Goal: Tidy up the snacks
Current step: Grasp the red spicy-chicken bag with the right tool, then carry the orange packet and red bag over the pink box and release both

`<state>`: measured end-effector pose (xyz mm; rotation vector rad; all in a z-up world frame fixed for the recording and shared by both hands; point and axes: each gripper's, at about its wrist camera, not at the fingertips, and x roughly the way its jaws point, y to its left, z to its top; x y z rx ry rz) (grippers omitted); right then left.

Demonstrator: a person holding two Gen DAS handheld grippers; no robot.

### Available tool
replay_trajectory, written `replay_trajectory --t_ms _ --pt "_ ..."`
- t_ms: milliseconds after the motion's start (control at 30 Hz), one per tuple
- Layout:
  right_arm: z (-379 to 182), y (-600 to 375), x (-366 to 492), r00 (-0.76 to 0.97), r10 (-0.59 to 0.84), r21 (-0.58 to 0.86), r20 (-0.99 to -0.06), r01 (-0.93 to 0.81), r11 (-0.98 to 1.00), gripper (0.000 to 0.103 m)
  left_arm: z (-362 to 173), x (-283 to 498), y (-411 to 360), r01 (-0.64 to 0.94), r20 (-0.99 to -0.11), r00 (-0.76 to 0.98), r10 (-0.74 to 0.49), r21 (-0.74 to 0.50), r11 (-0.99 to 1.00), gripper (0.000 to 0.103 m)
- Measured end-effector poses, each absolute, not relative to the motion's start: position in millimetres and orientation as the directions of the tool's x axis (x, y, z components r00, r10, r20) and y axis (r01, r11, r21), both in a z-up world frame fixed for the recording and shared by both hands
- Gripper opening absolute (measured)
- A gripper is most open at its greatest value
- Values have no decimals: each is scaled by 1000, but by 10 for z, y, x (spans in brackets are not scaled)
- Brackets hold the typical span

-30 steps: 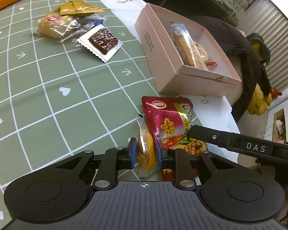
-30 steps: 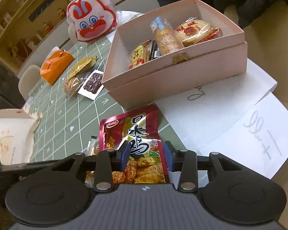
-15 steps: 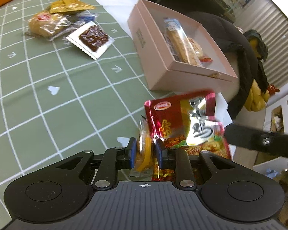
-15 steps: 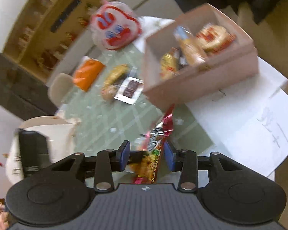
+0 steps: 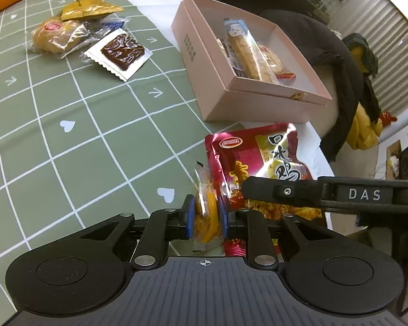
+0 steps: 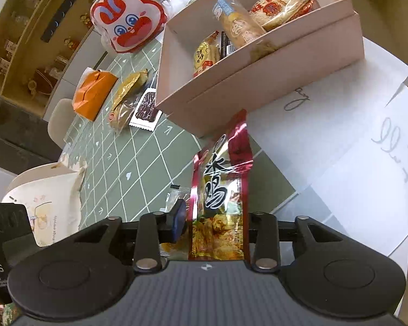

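The left tongs are squeezing in on a small clear packet with something yellow inside, and their blue pads press on both its sides. The packet sits low over the green checked desk.

The right tongs are also squeezing in, on a red snack bag. The bag stands on its edge between them and is bent in the middle. Only the left pad shows, so I cannot tell how tight the pinch is. In the left view the red snack bag is at 3 o'clock from the small packet, and the black finger of the right tongs lies across it.

The pink box sits at 12 o'clock from the red bag, with its lid off. It holds a long biscuit pack, a round cracker pack and a yellow pack.

More snacks lie on the desk at 10 o'clock: a brown square packet, a bun in a wrapper and a gold packet.
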<state>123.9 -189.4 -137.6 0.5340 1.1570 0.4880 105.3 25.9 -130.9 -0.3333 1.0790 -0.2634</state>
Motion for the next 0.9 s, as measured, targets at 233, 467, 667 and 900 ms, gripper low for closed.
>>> replay_trajectory --t_ms 233,467,667,900 --pt "-1212 -1910 1156 363 584 570 -726 -158 806 17 -1307 1105 206 79 -820 420 -388 -393 916 23" --pt "-1023 -2095 997 412 554 521 -724 -200 830 16 -1350 1033 123 103 -801 377 -465 -463 880 23" --pt "-879 -2301 879 458 522 484 -720 -208 850 15 -1318 864 100 48 -785 464 -410 -440 897 22" --pt "-586 -2518 845 517 537 509 -667 -211 835 13 -952 788 88 98 -706 554 -441 -470 877 22"
